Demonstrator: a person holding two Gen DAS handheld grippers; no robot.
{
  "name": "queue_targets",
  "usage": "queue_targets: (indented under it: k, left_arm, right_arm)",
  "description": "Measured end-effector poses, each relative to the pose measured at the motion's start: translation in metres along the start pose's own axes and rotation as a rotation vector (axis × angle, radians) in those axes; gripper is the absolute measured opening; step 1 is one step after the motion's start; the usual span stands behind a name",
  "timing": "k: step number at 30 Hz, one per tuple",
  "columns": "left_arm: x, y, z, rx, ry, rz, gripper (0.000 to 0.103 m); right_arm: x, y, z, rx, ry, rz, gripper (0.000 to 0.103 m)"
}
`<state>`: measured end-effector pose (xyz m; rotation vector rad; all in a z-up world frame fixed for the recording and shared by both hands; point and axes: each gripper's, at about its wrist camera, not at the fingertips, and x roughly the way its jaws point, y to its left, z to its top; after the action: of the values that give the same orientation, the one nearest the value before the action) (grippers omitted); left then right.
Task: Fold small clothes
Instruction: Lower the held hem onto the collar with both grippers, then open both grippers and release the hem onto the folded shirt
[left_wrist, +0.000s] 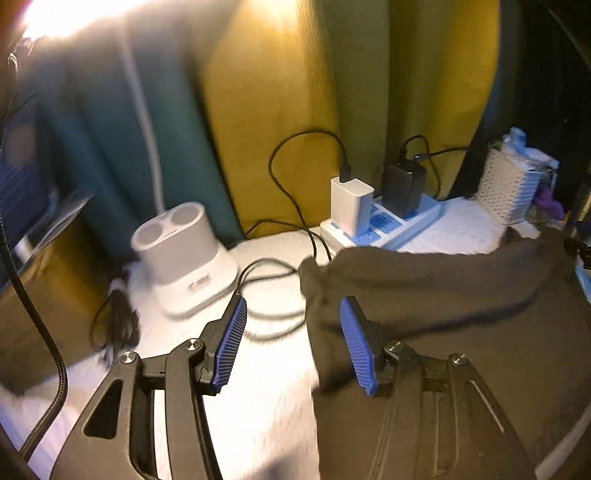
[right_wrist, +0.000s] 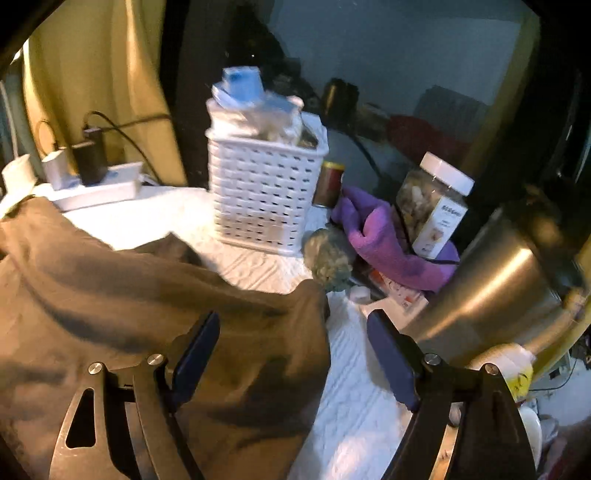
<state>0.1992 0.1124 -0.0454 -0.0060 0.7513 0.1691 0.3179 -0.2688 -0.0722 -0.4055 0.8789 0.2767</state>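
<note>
While I hold both tools above the cloth: neither one is gripping anything.
Left gripper (left_wrist: 293, 345): jaws apart, empty; its right pad sits over the dark garment's (left_wrist: 443, 332) left edge, and I cannot tell whether it touches.
Right gripper (right_wrist: 291, 360): jaws wide, empty, straddling the garment's right edge.
Garment: lies rumpled on the white table cover (right_wrist: 354, 369), far edge humped and creased.
Progress: I judge one fold may be laid; smoothing and further folds remain.
Left view only: charging dock (left_wrist: 184, 254), looped black cable (left_wrist: 280, 288).
Right view only: purple cloth (right_wrist: 384, 240), lidded jar (right_wrist: 436, 206), steel vessel (right_wrist: 495, 280).
Both views: power strip (left_wrist: 384, 225), white basket (right_wrist: 262, 195).
</note>
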Motion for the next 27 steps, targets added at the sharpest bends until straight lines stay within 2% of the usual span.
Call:
queue_targets:
  k: [4,10,16,19,23,25,26,27]
  left_arm:
    - [-0.029,0.003,-0.028,-0.037,0.008,-0.031,0.054]
    - [-0.054,-0.006,-0.075,-0.064,0.041,-0.084,0.058]
    - [-0.061,-0.009,-0.117,-0.117,0.091,-0.117,0.058]
    - [-0.062,-0.013,-0.128,-0.119,0.105,-0.111,0.058]
    - [-0.061,-0.014,-0.136,-0.143,0.114,-0.160,0.058]
    - [-0.059,-0.016,-0.138,-0.149,0.119,-0.176,0.058]
    - [-0.058,-0.017,-0.138,-0.148,0.118,-0.179,0.058]
    - [-0.057,-0.019,-0.138,-0.143,0.119,-0.183,0.058]
  right_arm:
    - [-0.034,0.001,-0.015,0.019,-0.024,0.004,0.083]
    - [-0.072,-0.002,-0.058,0.062,-0.017,0.004,0.083]
    - [-0.095,-0.008,-0.111,0.159,0.023,0.011,0.083]
    - [-0.105,-0.013,-0.134,0.211,0.026,0.030,0.083]
    - [-0.118,-0.023,-0.163,0.305,0.015,0.067,0.083]
    - [-0.125,-0.025,-0.177,0.351,0.016,0.102,0.077]
    - [-0.126,-0.025,-0.182,0.359,0.018,0.113,0.069]
    - [-0.128,-0.024,-0.186,0.366,0.025,0.126,0.067]
